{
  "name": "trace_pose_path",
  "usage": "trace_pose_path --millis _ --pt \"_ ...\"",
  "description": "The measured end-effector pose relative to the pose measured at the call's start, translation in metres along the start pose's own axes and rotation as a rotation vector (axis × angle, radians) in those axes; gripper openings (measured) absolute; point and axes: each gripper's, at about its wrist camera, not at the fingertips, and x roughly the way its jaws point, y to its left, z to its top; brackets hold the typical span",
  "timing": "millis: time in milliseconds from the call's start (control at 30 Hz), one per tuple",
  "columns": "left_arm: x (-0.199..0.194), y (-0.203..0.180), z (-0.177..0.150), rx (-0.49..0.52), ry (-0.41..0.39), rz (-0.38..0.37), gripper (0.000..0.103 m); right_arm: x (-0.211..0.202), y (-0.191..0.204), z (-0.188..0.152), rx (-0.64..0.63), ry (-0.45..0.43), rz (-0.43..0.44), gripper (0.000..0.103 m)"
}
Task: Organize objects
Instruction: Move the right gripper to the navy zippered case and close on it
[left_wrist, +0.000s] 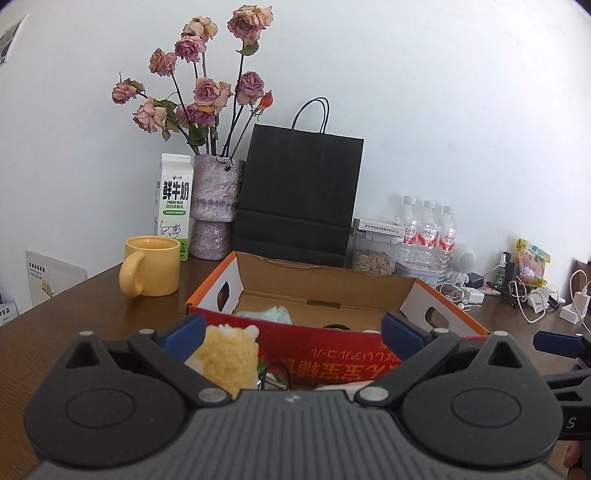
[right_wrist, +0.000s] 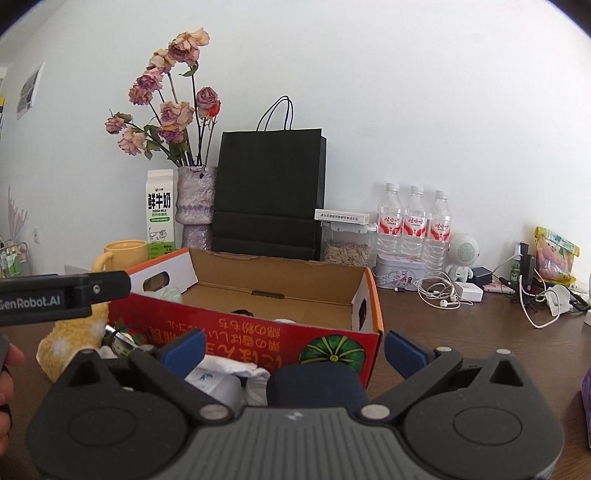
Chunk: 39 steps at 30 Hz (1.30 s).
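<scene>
We record the left tool (left_wrist: 293, 330) spread wide, its blue pads holding nothing, and the right tool (right_wrist: 294, 349) likewise wide and unloaded. Directly ahead of both sits an open cardboard box (left_wrist: 325, 291) on the brown tabletop (left_wrist: 74, 302); a pale cloth (left_wrist: 271, 314) lies inside it. Just before the left tool, against the box's red near wall, we list a yellow plush toy (left_wrist: 225, 354). Close under the right tool: a dark blue cylindrical item (right_wrist: 314, 380) and white wrapped pieces (right_wrist: 221, 376). Beyond the box: yellow mug (left_wrist: 151, 269), milk carton (left_wrist: 173, 205), vase of dried roses (left_wrist: 216, 206), black paper bag (left_wrist: 299, 199), three water bottles (left_wrist: 426, 229).
</scene>
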Motion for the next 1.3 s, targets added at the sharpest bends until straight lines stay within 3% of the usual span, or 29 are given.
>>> trace_pose_path --millis 767,933,1133,1300 --pt "-0.039 0.035 -0.028 0.005 0.149 -0.002 0.103 -0.043 -0.023 -0.034 0.094 0.127 -0.014 0.103" --pt "-0.035 0.049 -0.039 -0.001 0.239 -0.001 0.103 -0.037 -0.028 -0.035 0.125 0.169 -0.017 0.103" --pt "-0.034 0.068 -0.036 -0.021 0.253 0.026 0.103 -0.015 -0.032 -0.036 0.127 0.218 -0.044 0.103" --pt "-0.029 0.083 -0.036 -0.086 0.28 0.029 0.103 0.006 -0.029 -0.032 0.117 0.257 -0.014 0.082"
